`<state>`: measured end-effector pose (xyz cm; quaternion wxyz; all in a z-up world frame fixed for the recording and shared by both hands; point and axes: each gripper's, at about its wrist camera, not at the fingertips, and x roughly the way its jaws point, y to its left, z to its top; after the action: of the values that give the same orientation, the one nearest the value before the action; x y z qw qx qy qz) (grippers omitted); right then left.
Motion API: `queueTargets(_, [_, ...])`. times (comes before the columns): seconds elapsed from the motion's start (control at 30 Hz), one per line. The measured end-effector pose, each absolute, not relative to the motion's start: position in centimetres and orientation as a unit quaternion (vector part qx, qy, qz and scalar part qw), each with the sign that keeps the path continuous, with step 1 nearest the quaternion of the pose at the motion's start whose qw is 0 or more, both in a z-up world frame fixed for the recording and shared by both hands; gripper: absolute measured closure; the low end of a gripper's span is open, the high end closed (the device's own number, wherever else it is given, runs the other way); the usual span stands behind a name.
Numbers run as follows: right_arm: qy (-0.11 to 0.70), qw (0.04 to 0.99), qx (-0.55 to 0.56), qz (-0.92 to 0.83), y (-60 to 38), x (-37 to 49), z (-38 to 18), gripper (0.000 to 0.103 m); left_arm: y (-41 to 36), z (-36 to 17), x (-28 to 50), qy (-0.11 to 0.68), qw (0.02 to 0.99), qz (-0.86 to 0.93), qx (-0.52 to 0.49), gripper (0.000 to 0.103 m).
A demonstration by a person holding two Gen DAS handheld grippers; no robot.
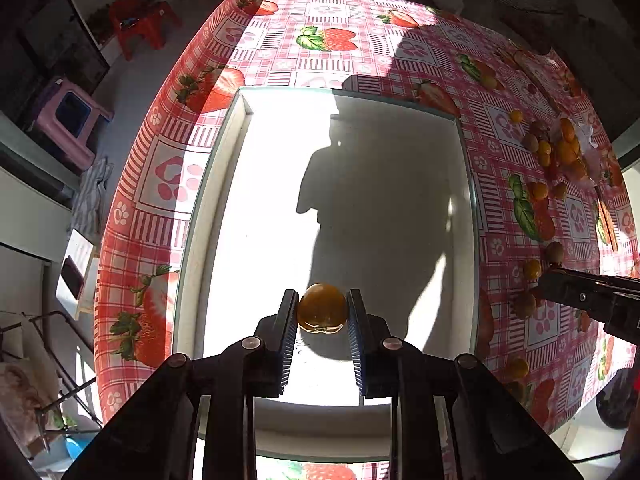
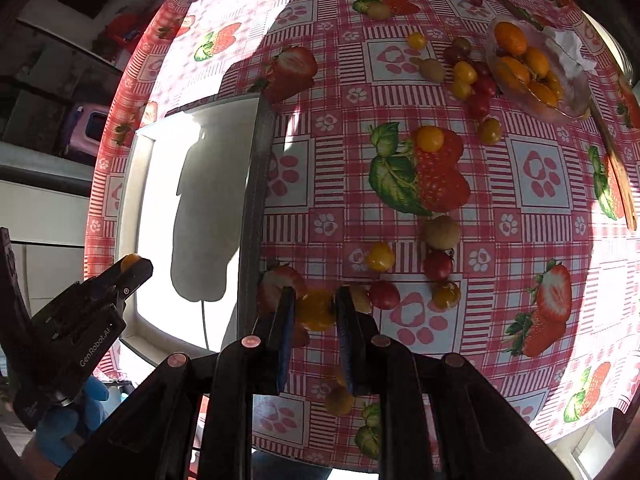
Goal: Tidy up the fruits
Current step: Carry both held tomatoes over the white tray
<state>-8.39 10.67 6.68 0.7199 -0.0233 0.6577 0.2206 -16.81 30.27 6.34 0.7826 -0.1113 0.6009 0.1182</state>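
Note:
My left gripper (image 1: 322, 300) is shut on a small yellow-orange tomato (image 1: 322, 310) and hangs over the white tray (image 1: 192, 240), whose sunlit floor carries a person's shadow. In the right wrist view the left gripper (image 2: 134, 266) shows at the lower left over the tray (image 2: 252, 200), the fruit at its tip. My right gripper (image 2: 315, 300) is shut on a yellow tomato (image 2: 316, 312) just right of the tray's rim, above the strawberry-print tablecloth. The right gripper (image 1: 548, 280) enters the left wrist view from the right edge.
Yellow and red tomatoes and brown round fruits (image 2: 442, 232) lie scattered on the cloth right of the tray. A clear container of orange fruits (image 2: 532, 72) stands at the far right beside a wooden stick (image 2: 620, 184). A purple stool (image 1: 68, 120) stands on the floor beyond the table's left edge.

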Motion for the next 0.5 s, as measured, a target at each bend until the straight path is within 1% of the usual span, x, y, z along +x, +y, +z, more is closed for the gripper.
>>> queueTargets(0.23, [0.664,0.690,-0.081,0.277,18.2,-9.0,4.9,0.081,32.4,4.0,-18.7,0.614,0.765,0.155,-0.119,0.077])
queueTargets(0.5, [0.685,0.663,-0.124,0.274,21.7,-8.7,0.8,0.080,32.9,2.2,-19.3,0.622,0.756,0.167,-0.114,0.077])
